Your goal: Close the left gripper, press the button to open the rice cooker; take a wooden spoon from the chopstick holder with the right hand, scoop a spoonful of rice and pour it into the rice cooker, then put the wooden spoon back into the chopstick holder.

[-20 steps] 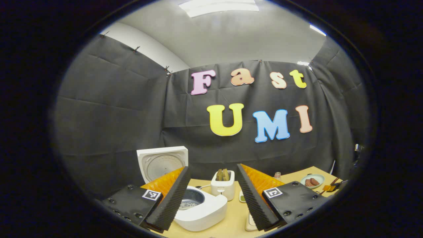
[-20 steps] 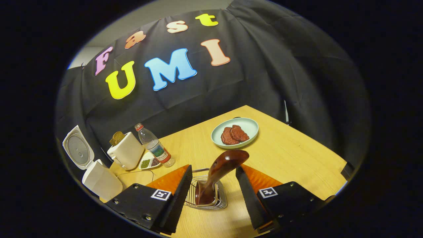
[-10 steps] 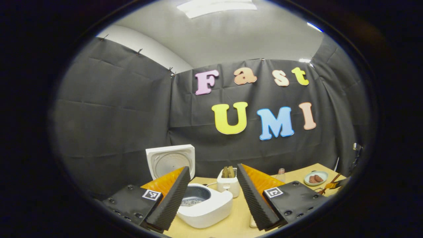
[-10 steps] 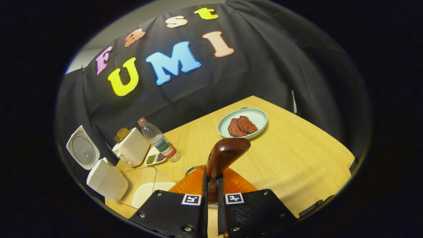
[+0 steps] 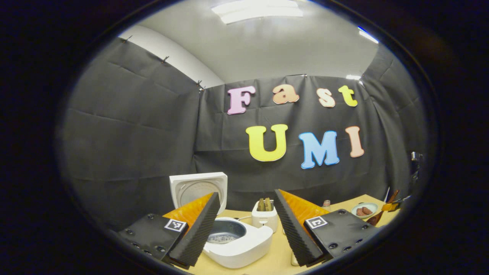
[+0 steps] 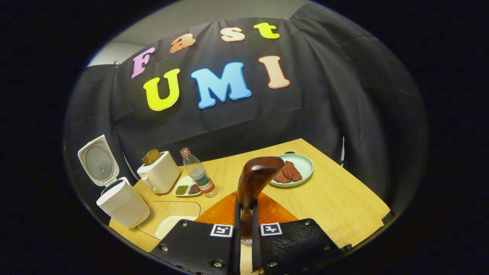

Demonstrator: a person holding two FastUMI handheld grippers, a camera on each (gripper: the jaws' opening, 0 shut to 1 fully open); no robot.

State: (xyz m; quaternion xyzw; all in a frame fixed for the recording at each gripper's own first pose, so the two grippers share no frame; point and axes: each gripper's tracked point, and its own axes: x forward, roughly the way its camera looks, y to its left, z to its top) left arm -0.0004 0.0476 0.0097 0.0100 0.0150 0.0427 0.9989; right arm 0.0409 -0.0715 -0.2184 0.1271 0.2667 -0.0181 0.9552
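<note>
The wooden table (image 6: pixel 336 194) carries everything. At its left end stands the white rice cooker (image 6: pixel 121 203) with its lid (image 6: pixel 97 160) swung up; the left gripper view looks into the cooker's pot (image 5: pixel 226 235), where a little rice lies. Beside it stand a toaster (image 6: pixel 160 176), a bottle (image 6: pixel 198 177) and a plate (image 6: pixel 303 165) of meat. The left gripper (image 5: pixel 245 225) hangs before the cooker, jaws spread wide and holding nothing. The right gripper (image 6: pixel 244 214) has its jaws clamped on the wooden spoon (image 6: pixel 256 179), whose rounded end rises above them.
</note>
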